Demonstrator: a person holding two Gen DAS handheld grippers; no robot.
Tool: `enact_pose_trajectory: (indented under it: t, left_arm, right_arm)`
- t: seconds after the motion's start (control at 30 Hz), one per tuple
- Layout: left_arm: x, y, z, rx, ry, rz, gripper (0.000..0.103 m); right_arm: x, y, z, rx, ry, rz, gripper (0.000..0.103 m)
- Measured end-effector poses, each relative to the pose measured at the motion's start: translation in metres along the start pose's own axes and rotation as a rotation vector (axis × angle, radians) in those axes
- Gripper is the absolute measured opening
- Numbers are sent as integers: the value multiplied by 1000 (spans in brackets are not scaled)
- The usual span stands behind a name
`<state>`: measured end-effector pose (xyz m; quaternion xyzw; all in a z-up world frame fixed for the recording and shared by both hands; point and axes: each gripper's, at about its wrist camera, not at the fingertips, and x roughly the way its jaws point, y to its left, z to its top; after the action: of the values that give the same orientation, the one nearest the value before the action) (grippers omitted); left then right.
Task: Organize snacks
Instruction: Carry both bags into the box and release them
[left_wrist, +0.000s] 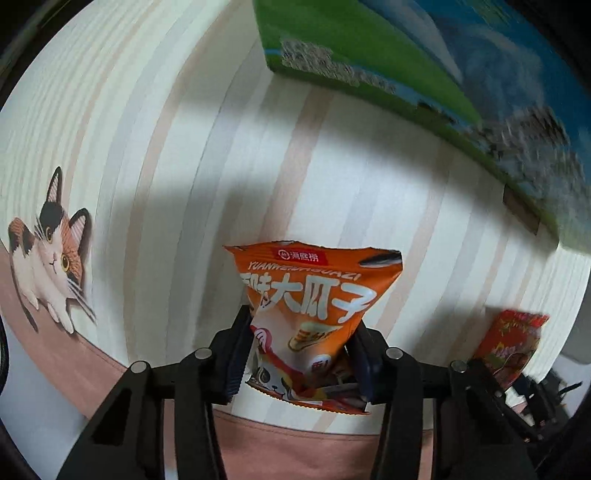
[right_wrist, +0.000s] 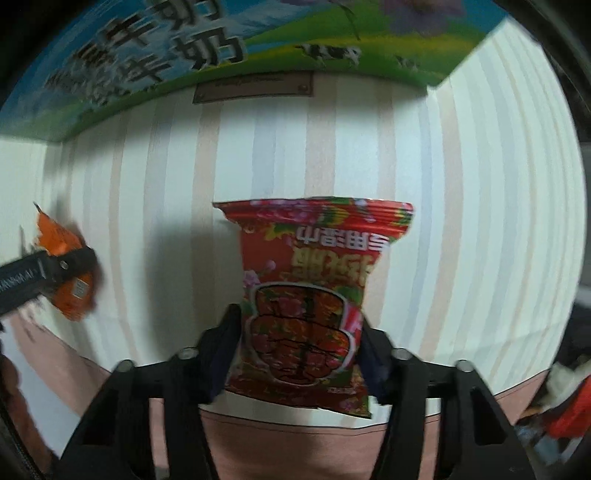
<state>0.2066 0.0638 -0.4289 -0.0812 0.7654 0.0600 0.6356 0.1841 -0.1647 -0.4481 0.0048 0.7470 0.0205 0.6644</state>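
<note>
A green-and-blue milk carton (right_wrist: 177, 62) fills the frame's top, ahead of both my packets. My left gripper (left_wrist: 301, 354) pinches one orange seed packet (left_wrist: 314, 314) at centre; my right gripper (right_wrist: 299, 354) pinches one red snack packet (right_wrist: 314, 295). One cat picture (left_wrist: 48, 251) sits left on the striped cloth (left_wrist: 166, 147).

right gripper (right_wrist: 299, 354) clamps red snack packet (right_wrist: 314, 295) above striped tablecloth (right_wrist: 461, 221)
</note>
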Motion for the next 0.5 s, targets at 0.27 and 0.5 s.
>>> enact_pose_trajectory:
  t: [0.27, 0.5]
  left_arm:
    - [-43, -24, -50, 113, -61, -38, 45]
    - [-176, -45, -31, 222, -263, -133, 45]
  right_arm:
    - [-22, 14, -26, -37, 13, 142, 48]
    - [-131, 15, -22, -42, -152, 322, 48]
